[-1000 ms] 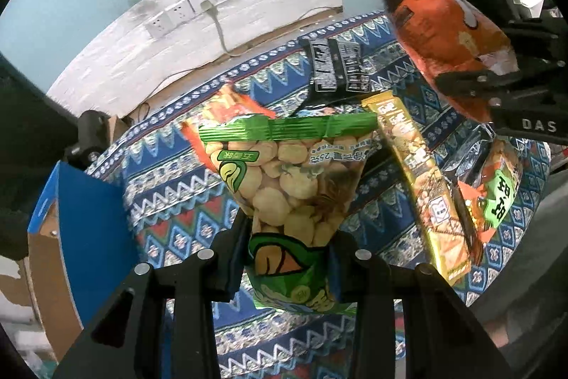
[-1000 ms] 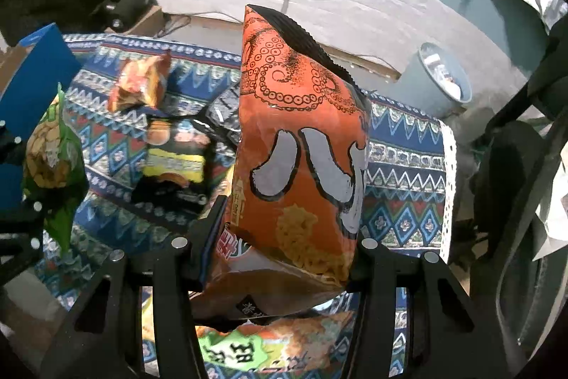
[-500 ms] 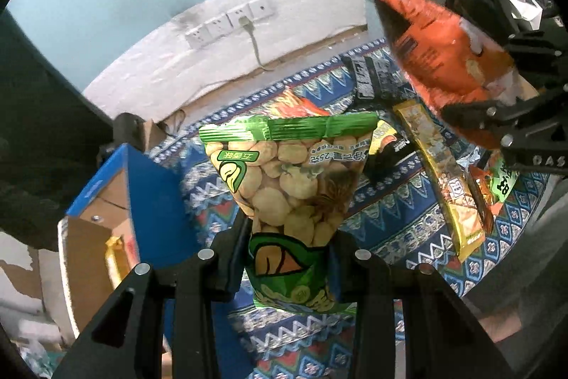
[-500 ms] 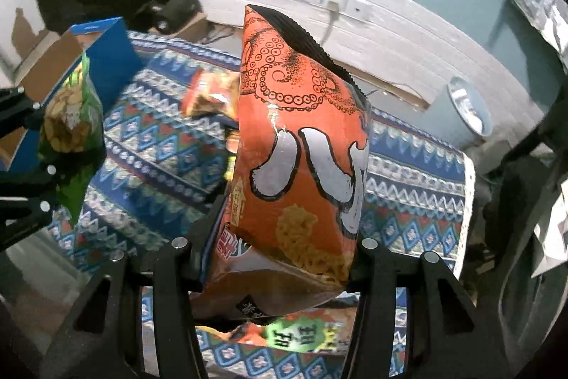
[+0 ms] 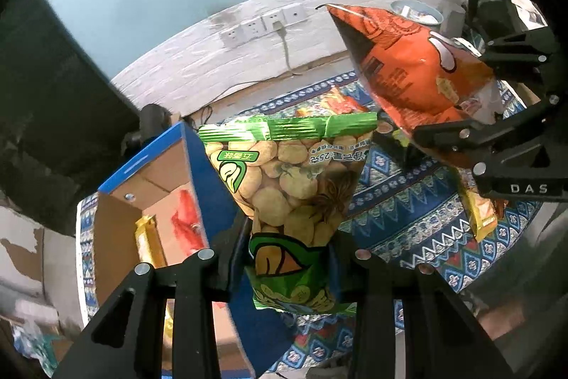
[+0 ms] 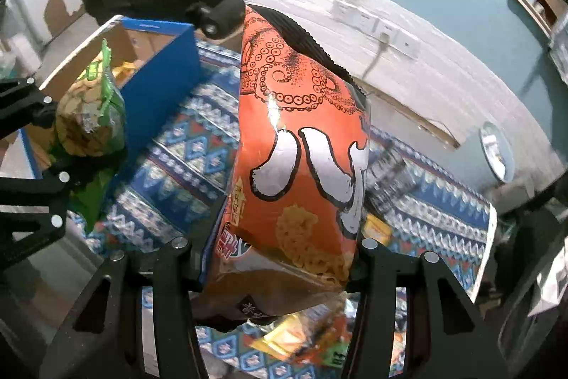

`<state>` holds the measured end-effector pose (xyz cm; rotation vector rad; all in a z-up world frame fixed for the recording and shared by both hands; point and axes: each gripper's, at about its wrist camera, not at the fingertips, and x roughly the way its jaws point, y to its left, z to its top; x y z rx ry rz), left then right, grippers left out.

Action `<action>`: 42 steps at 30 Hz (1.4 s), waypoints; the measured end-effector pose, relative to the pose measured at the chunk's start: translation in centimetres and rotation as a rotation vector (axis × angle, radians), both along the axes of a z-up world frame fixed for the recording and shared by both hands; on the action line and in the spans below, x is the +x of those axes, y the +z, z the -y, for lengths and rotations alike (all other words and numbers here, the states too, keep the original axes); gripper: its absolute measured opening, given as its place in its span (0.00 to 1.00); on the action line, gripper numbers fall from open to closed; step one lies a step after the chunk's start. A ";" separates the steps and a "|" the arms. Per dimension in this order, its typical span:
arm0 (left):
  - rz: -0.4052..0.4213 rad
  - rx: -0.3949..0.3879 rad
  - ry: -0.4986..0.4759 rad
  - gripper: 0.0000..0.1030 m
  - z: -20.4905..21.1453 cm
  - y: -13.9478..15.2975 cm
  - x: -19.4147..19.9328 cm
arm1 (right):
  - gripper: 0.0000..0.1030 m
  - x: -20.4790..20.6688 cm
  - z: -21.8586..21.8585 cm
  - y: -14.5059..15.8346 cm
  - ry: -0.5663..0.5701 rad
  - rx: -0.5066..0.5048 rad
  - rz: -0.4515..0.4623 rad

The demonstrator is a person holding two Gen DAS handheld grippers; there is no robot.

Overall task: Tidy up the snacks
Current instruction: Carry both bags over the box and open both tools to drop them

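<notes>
My left gripper (image 5: 289,254) is shut on the lower part of a green bag of broad beans (image 5: 291,180), held upright in the air. That same green bag (image 6: 90,119) shows at the left of the right wrist view. My right gripper (image 6: 280,261) is shut on a tall orange octopus-print snack bag (image 6: 301,144), also lifted off the table. The orange bag (image 5: 411,70) appears at the upper right of the left wrist view. A blue cardboard box (image 5: 198,180) stands open just left of the green bag, with a red packet (image 5: 186,222) and a yellow packet (image 5: 147,244) inside.
A patterned blue cloth (image 5: 408,212) covers the table, with several snack packets (image 5: 479,212) lying on it. The blue box (image 6: 159,77) sits at the cloth's left end. A round bin (image 6: 497,151) stands on the floor by the white brick wall with sockets (image 5: 262,23).
Both grippers have carried their bags up and toward the blue box. The box has come into fuller view with its open inside now showing. Neither grip has changed.
</notes>
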<state>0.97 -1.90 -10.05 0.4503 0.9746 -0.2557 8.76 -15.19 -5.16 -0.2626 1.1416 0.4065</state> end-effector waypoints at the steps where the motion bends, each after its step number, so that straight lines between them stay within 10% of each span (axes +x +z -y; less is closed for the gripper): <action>1: 0.003 -0.003 0.010 0.37 -0.5 0.2 0.0 | 0.49 0.1 -0.5 0.1 0.008 0.003 0.001; 42: -0.027 -0.062 0.403 0.37 -21.0 -1.7 1.3 | 0.49 2.8 -20.4 0.4 0.271 0.100 0.002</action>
